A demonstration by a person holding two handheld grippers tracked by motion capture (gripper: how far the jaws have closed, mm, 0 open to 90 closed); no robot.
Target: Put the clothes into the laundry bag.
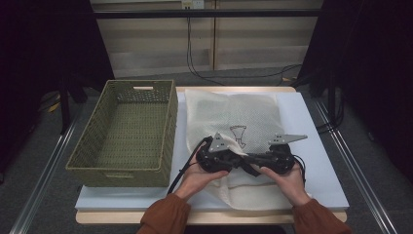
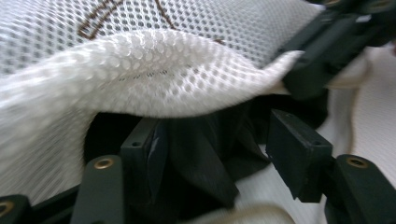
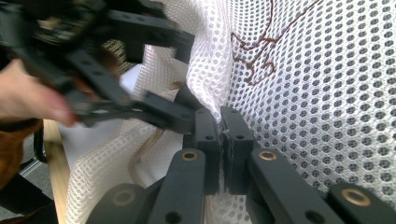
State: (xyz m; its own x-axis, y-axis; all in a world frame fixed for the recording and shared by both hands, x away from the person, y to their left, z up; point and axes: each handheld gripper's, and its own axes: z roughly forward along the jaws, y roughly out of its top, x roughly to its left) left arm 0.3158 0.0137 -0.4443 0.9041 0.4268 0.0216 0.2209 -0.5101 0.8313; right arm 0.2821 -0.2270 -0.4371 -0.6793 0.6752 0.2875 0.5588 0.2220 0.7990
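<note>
A white mesh bag (image 1: 238,114) with a brown stitched figure lies flat on the white board (image 1: 316,146). My right gripper (image 3: 223,130) is shut on the bag's near edge and holds it lifted as a flap (image 2: 154,70). My left gripper (image 2: 219,154) faces it from the left, jaws open, reaching under that flap. A dark cloth (image 2: 205,158) sits between its pads; the pads do not press on it. In the high view the left gripper (image 1: 242,161) and right gripper (image 1: 254,163) meet tip to tip over the bag's lower part. In the right gripper view the left gripper's fingers (image 3: 163,112) straddle the mesh.
A green woven basket (image 1: 129,131) stands empty on the left, its long side against the board. The board's right part (image 1: 311,170) is bare. Cables (image 1: 195,68) run across the floor behind the table. Dark curtains close both sides.
</note>
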